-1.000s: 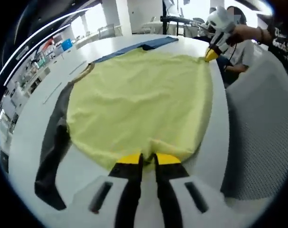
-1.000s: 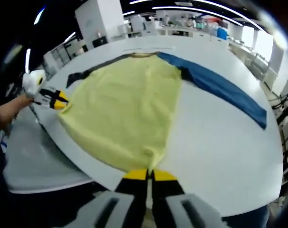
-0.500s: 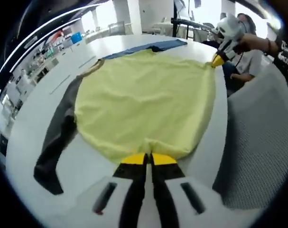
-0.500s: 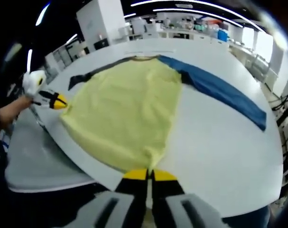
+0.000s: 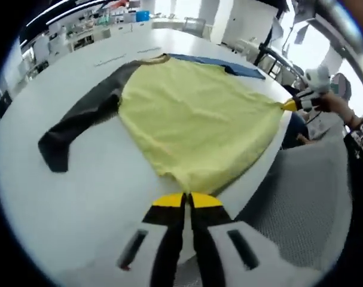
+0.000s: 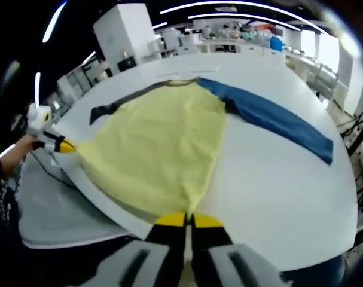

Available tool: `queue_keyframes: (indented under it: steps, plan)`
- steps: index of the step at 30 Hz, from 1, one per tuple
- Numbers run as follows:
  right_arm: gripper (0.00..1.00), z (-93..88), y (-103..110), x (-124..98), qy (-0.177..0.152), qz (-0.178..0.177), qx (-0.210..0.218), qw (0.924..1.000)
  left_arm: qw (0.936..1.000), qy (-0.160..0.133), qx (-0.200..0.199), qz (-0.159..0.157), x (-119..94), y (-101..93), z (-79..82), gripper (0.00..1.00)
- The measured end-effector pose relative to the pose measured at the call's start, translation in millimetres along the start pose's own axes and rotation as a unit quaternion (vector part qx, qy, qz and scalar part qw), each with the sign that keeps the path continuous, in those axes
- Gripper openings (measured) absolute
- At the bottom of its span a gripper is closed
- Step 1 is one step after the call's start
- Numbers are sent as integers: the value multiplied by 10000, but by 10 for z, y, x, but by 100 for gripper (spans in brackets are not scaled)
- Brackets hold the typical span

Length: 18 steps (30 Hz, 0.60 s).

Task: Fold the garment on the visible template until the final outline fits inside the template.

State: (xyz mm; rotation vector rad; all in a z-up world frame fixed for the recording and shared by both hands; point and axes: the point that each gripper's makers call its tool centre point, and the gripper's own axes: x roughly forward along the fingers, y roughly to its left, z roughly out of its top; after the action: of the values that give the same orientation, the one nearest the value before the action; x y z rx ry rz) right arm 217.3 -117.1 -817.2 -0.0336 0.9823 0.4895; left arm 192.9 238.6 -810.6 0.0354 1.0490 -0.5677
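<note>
while both grippers pinch the near hem, the garment (image 5: 193, 122) lies spread flat on the white table (image 5: 79, 191), its yellow body running away from the cameras toward a collar at the far end. in the left gripper view the left gripper (image 5: 187, 199) sits at the bottom with its yellow-tipped jaws pressed together on one bottom corner of the yellow cloth, right at the table's near edge. a dark grey sleeve (image 5: 79, 122) stretches out to the left of the body on the tabletop, and a strip of blue sleeve (image 5: 229, 66) peeks out past the far side. at the right of that view the right gripper (image 5: 289, 105), held in a person's hand (image 5: 333, 104), grips the other hem corner, and the fabric is drawn taut into a point toward it.

in the right gripper view the right gripper (image 6: 187, 220) has its jaws closed tight on the hem corner at the bottom, the yellow body (image 6: 157, 149) fanning out ahead. the blue sleeve (image 6: 277, 122) lies long and straight across the table (image 6: 277, 197) to the right, the grey sleeve (image 6: 118, 104) to the far left. the left gripper (image 6: 64, 146) shows at the left edge, clamped on its corner, which hangs just off the table's rim. a pale grey surface (image 6: 55, 209) lies below the table edge. shelves and desks (image 6: 229, 36) line the room behind.
</note>
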Motion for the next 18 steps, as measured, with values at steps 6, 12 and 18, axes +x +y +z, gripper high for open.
queue_keyframes:
  steps: [6, 12, 18]
  plan:
    - [0, -114, -32, 73, 207, -100, -181, 9996, 9988, 217, -437, -61, 73, -47, -220, 0]
    - [0, -222, -36, 102, 336, -147, -219, 9991, 9989, 357, -290, 115, 159, -25, -319, 0]
    - [0, -274, 4, 108, 398, -122, -155, 9990, 9985, 484, -182, 176, 198, -22, -401, 0]
